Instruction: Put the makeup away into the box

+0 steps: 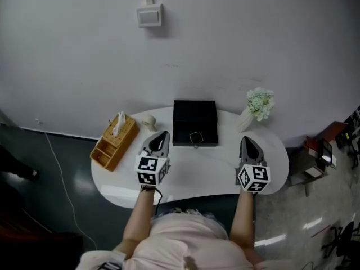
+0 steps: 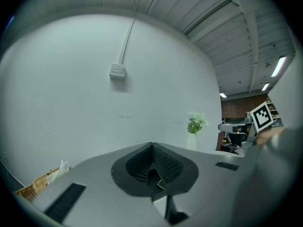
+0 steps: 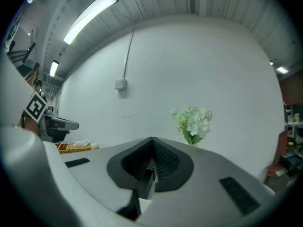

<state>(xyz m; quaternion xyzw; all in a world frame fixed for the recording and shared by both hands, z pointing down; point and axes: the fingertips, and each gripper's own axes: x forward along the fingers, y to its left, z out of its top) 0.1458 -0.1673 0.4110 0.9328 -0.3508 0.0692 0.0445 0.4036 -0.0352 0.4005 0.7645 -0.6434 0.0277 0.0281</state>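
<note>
- Holding nothing, the left hand-held gripper (image 1: pixel 162 134) has its jaws pressed together at the tips. In its own view only a piece of the dark box shows through the hollow behind them.
- The right hand-held gripper (image 1: pixel 246 139) is also fully closed and empty. Both hover over the near part of the white surface (image 1: pixel 214 167), apart from everything on it.
- The black box (image 1: pixel 194 122) sits at the back middle of the surface, ahead of the two grippers. Its lid is down, with a small metal clasp (image 1: pixel 196 138) at the front edge.
- No makeup is visible outside the box. It is probably inside already, so the task looks finished or nearly so, but the inside cannot be checked.
- Further out are a wicker basket (image 1: pixel 114 142) with tissue on the left, a small beige object (image 1: pixel 149 121) beside it, and a vase of flowers (image 1: pixel 256 107) on the right.
- No brand or label can be read. Only square markers show, on each marker cube (image 1: pixel 149 170).
</note>
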